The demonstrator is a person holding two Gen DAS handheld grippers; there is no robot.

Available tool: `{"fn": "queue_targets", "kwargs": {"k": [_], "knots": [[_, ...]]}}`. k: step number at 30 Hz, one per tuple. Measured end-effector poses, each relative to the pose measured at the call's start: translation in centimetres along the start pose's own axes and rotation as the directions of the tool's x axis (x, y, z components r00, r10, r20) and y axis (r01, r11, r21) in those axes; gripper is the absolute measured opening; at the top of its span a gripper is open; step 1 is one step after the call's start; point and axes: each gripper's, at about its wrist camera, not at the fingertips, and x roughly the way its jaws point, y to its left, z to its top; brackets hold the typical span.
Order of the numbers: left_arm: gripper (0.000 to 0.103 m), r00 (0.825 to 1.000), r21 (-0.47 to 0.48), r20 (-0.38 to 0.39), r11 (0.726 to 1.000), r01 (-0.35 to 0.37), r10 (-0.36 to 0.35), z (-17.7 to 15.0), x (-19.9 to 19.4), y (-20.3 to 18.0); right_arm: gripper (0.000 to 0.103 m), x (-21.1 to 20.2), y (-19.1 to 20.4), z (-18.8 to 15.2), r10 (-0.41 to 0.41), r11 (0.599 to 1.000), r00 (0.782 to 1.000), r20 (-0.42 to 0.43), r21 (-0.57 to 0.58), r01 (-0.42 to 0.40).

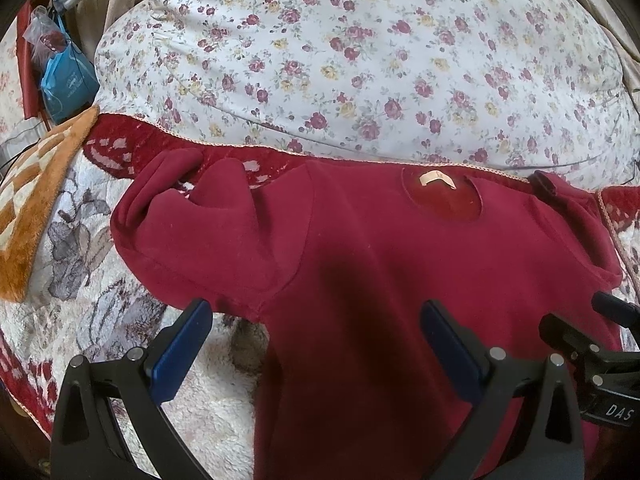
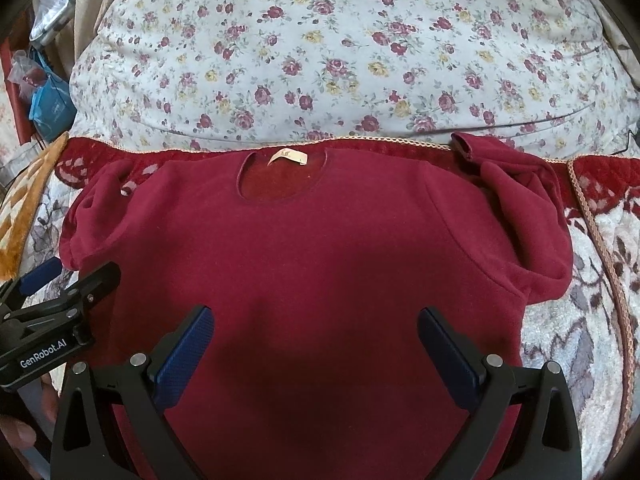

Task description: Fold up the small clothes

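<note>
Left gripper point(image 1: 316, 328) and right gripper point(image 2: 316, 334) side by side — jaws spread wide, empty.

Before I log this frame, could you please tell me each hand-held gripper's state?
Left hand-held gripper: open, holding nothing, above the red sweater.
Right hand-held gripper: open, holding nothing.

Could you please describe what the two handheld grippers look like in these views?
Both match: the left gripper and right gripper have matte black angular frames with round silver pivot pins, and jaws lined with textured dark blue pads. White lettering on the left one's black body reads GenRobot.AI. No cables or sleeves show.
</note>
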Motion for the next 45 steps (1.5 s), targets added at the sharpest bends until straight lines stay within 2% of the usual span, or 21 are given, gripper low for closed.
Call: {"fn": "queue_targets", "kwargs": {"k": [45], "knots": [[0.103, 1.000, -0.001, -0.016, 1.000, -0.006, 0.006, 0.02, 0.16, 0.03, 0.103, 0.69, 0.21, -0.02, -0.010, 1.000, 1.000, -0.028, -0.007, 0.010]]}}
